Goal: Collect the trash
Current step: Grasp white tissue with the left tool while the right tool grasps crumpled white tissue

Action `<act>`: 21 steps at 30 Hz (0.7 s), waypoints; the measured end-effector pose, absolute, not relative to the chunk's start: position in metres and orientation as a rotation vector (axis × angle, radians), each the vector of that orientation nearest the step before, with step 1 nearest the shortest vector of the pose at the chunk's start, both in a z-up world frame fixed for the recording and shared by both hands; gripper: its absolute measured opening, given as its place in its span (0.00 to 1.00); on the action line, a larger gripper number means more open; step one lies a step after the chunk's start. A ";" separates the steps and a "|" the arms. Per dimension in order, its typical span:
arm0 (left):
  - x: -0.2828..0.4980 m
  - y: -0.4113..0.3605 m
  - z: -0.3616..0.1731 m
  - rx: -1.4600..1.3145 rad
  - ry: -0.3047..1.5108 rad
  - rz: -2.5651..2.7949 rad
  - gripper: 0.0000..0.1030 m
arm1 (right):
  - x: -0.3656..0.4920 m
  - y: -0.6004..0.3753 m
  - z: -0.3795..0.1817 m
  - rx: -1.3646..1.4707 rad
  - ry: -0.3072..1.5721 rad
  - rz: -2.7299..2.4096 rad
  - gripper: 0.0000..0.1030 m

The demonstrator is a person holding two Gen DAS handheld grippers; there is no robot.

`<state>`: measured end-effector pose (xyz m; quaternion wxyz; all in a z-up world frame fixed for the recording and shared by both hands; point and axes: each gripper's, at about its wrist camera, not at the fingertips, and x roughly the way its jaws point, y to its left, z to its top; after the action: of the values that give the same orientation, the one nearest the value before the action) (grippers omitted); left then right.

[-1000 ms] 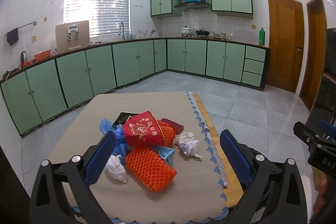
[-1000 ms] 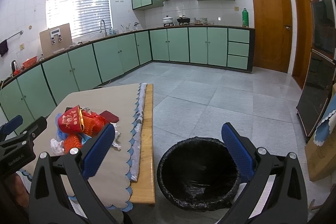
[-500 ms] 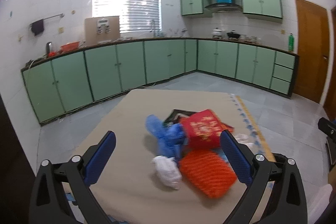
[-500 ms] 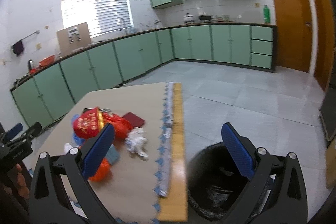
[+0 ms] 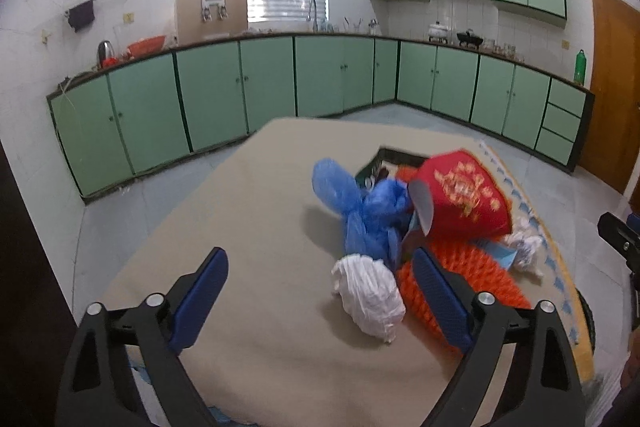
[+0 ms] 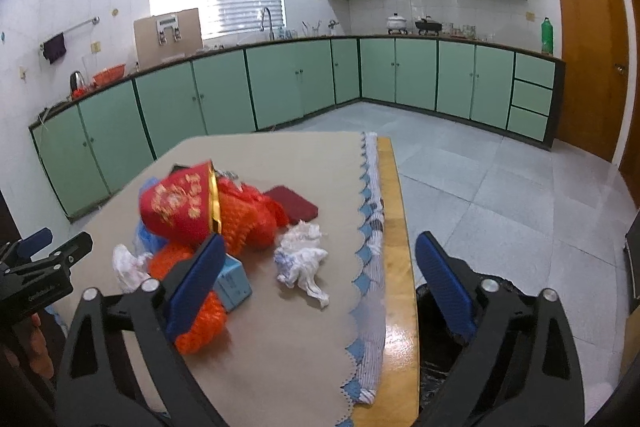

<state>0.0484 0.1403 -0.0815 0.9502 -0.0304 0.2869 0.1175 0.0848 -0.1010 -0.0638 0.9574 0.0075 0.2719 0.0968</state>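
The left gripper [image 5: 320, 291], jaws wide but closing on nothing, hangs over the beige tablecloth [image 5: 256, 211] beside a crumpled white plastic bag [image 5: 370, 297]. Further right sit orange foam netting [image 5: 472, 267] and a red paper bowl [image 5: 464, 201]. The right gripper [image 6: 320, 273], likewise closing empty, frames a crumpled white tissue [image 6: 302, 257].

The trash lies heaped near the table's [image 6: 394, 211] right edge. A red paper bowl [image 6: 178, 205] with gold print lies tipped on its side atop orange foam netting [image 6: 248, 223]. A crumpled blue bag [image 5: 360, 205] sits on the heap's left side, a white bag [image 5: 370, 291] at its near-left, a white tissue wad [image 6: 302, 259] toward the right edge, a dark red pouch [image 6: 294, 207] behind. A black-lined bin [image 6: 496, 295] stands beside the right edge.
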 end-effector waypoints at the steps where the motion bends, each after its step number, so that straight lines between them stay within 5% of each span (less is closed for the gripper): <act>1: 0.051 0.141 -0.085 -0.066 0.591 0.237 0.85 | 0.087 -0.100 -0.068 0.013 0.559 0.193 0.82; 14: 0.072 0.147 -0.119 -0.099 0.676 0.198 0.65 | 0.140 -0.079 -0.122 -0.023 0.685 0.230 0.63; 21: 0.081 0.146 -0.126 -0.130 0.708 0.144 0.43 | 0.156 -0.073 -0.135 -0.031 0.756 0.281 0.34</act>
<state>0.0812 0.1455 -0.1261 0.9335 -0.0634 0.3459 0.0704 0.1565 -0.0730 -0.1352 0.9197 -0.0151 0.3676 0.1367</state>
